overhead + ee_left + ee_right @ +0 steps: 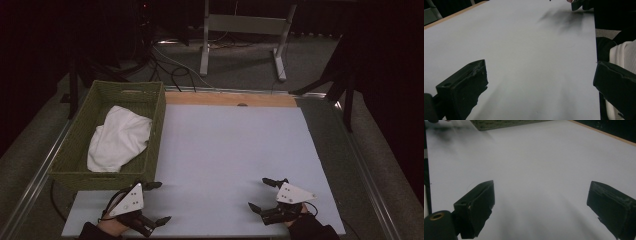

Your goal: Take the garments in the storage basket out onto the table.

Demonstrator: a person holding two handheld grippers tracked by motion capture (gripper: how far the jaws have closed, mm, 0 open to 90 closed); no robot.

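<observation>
I hold my left hand-held gripper near the front left corner of the white surface. Its two black jaws are wide apart and hold nothing. My right hand-held gripper is near the front right, well apart from the left one. Its jaws are wide apart too, with nothing between them. A green woven basket sits on the left side. A white cloth lies crumpled inside it.
</observation>
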